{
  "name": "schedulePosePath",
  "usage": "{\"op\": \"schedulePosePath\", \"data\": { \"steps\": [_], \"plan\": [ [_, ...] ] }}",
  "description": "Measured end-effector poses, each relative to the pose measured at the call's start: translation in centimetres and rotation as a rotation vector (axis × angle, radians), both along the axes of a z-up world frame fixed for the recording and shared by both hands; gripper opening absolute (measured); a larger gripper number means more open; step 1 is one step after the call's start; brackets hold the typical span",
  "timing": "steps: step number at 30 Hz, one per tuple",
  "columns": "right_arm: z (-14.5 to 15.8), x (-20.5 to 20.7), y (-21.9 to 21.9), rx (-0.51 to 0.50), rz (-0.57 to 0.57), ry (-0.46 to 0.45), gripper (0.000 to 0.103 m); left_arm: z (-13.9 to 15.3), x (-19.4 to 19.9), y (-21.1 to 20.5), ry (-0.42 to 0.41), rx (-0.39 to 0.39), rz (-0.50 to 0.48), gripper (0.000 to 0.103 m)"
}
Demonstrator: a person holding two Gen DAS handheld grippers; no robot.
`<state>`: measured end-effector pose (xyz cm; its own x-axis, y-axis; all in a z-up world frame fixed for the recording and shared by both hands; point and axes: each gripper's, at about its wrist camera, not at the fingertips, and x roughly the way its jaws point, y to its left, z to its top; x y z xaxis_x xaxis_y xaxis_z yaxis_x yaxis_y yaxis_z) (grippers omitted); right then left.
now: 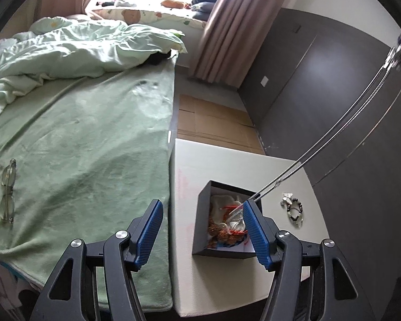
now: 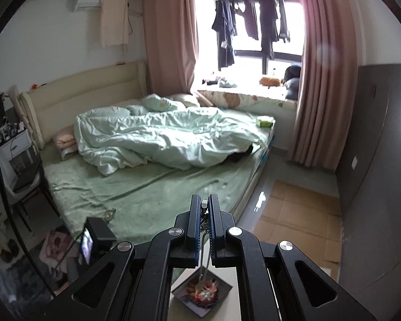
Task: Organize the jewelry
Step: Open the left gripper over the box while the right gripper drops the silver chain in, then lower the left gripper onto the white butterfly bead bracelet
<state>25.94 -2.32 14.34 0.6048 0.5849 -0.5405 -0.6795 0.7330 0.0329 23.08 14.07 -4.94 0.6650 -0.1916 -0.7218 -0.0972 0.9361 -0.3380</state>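
Left gripper (image 1: 203, 230) jaws apart, nothing between them; its right finger hides part of the black box (image 1: 204, 222) on the white table (image 1: 222, 281). Box contents tangled: red, orange, pale pieces, hard to separate. Right gripper (image 2: 205, 215) clamps long metal tongs (image 1: 320, 139); tips in the box, whether pinching anything unclear. Beaded bracelet (image 1: 294, 210) lies just beside the box.

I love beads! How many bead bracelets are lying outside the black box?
1. The bead bracelet lies on the white table, right of the black box. More may hide inside.
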Motion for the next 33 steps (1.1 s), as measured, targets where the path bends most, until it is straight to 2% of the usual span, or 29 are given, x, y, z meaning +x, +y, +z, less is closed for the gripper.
{"op": "schedulePosePath", "data": {
  "steps": [6,9,12,13,14,16,20,21,23,25,33],
  "plan": [
    [-5.1,1.1,1.0,0.017,-0.015,0.084,0.006,-0.5,-0.3,0.4,0.005,-0.006,-0.005,0.063],
    [-8.9,1.7,1.2,0.025,-0.049,0.141,0.006,-0.8,0.0,0.4,0.019,0.006,-0.011,0.063],
    [-13.4,2.7,0.7,0.025,-0.125,0.237,0.009,-1.0,0.3,0.2,0.034,0.034,-0.015,0.063],
    [-14.6,3.0,0.3,0.033,-0.146,0.268,0.021,-1.1,0.3,0.1,0.038,0.042,-0.015,0.063],
    [-15.7,3.1,-0.1,0.045,-0.163,0.298,0.043,-1.2,0.4,0.1,0.040,0.046,-0.012,0.063],
    [-17.4,3.1,-0.9,0.076,-0.182,0.332,0.059,-1.3,0.4,0.1,0.041,0.047,-0.009,0.063],
    [-19.0,2.3,-3.1,0.115,-0.207,0.365,0.060,-1.4,0.7,-0.7,0.043,0.039,-0.019,0.066],
    [-19.1,2.1,-3.6,0.123,-0.215,0.369,0.061,-1.3,0.8,-1.0,0.040,0.037,-0.024,0.070],
    [-19.4,1.6,-5.5,0.146,-0.238,0.371,0.073,-1.1,0.9,-2.1,0.025,0.037,-0.041,0.083],
    [-19.6,1.2,-7.2,0.168,-0.264,0.367,0.077,-0.9,1.0,-3.3,0.009,0.035,-0.059,0.084],
    [-21.0,0.2,-14.8,0.209,-0.376,0.376,0.084,-0.8,2.9,-8.3,0.008,0.060,-0.138,0.084]
  ]
}}
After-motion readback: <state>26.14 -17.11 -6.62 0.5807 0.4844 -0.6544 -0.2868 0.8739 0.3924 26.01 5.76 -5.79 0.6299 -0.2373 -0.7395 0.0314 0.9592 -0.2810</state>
